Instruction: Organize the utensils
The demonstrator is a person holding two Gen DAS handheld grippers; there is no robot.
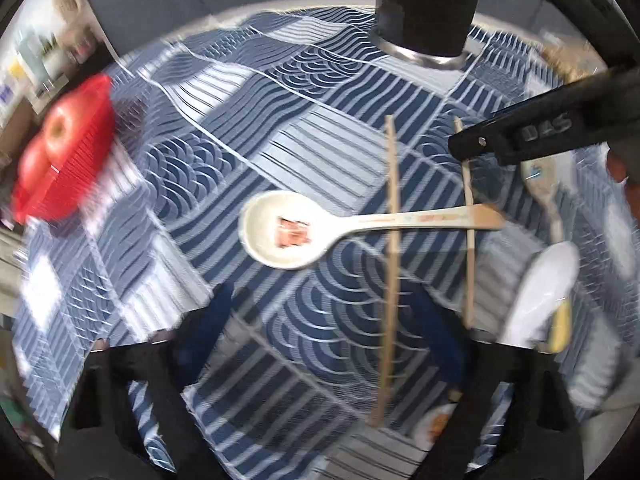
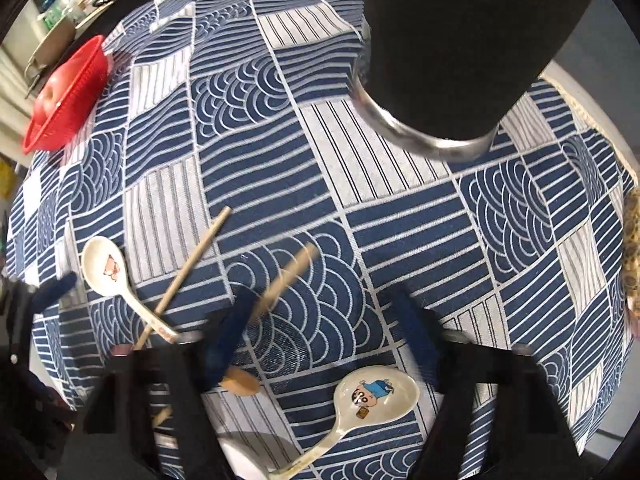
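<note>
A cream soup spoon (image 1: 280,230) lies on the blue patterned tablecloth, its handle across two wooden chopsticks (image 1: 392,240). My left gripper (image 1: 320,316) is open above the cloth just short of the spoon, holding nothing. The same spoon (image 2: 106,270) and one chopstick (image 2: 188,268) show at the left of the right wrist view. My right gripper (image 2: 324,320) is open; a second chopstick (image 2: 286,280) is blurred beside its left finger (image 2: 228,332). A cartoon-printed spoon (image 2: 372,396) lies below it. A black utensil holder (image 2: 452,52) with a metal rim stands beyond.
A red basket (image 2: 66,100) with apples sits at the table's far left edge, also in the left wrist view (image 1: 68,160). A white spoon (image 1: 536,296) and another spoon (image 1: 544,184) lie at the right. The other gripper (image 1: 540,132) reaches in from the right.
</note>
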